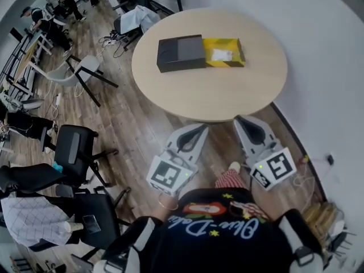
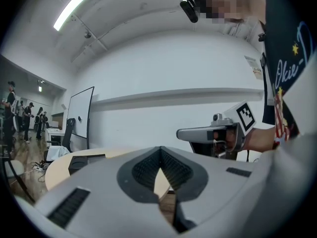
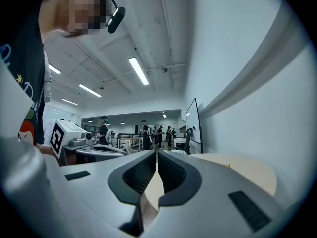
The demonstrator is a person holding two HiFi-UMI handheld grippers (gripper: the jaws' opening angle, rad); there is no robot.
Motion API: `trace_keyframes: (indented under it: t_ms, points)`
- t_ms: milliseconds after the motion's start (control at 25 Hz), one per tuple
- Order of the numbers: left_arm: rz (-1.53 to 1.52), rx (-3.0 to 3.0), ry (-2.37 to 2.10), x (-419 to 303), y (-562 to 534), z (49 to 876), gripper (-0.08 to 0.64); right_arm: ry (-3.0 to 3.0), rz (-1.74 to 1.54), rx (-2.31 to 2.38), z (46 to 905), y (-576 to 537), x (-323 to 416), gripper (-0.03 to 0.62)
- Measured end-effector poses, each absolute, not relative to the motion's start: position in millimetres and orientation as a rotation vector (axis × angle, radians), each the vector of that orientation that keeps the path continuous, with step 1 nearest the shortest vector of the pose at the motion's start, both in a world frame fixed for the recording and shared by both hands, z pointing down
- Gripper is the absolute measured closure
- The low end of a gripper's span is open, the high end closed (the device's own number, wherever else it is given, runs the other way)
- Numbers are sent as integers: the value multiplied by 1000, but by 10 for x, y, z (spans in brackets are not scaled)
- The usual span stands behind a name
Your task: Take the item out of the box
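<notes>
On the round wooden table (image 1: 210,90) lies a box: a black lid (image 1: 181,53) slid to the left of an open yellow tray (image 1: 234,60). A white item (image 1: 222,55) rests inside the tray. Both grippers hang level in front of the table's near edge, well short of the box. My left gripper (image 1: 202,128) is shut and holds nothing; its pads meet in the left gripper view (image 2: 160,148), where the black lid (image 2: 86,161) shows at far left. My right gripper (image 1: 239,119) is shut and holds nothing as well (image 3: 156,151).
Black office chairs (image 1: 74,147) stand on the wood floor to the left. Several people (image 1: 57,16) and desks are at the far left. A white wall (image 1: 324,67) runs close along the right of the table. Cables (image 1: 307,175) lie by the wall.
</notes>
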State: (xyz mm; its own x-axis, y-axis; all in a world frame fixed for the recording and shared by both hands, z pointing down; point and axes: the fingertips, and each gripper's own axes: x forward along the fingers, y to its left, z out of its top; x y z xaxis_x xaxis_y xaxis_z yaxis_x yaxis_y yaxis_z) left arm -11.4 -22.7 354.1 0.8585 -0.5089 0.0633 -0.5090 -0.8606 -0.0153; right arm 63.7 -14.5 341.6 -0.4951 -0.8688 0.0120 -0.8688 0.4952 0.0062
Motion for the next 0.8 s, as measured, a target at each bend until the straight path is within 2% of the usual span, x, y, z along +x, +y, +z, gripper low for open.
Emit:
trace_keyframes:
  t_ms: [360,800]
  points:
    - [216,3069,-968,398,-654,3448,566,-2802,23,1430,3328,-613,1033,595]
    - [114,3003,-1035,1026,-1109,3347,566,-2836,34,1337,3340,-1053,1700,595]
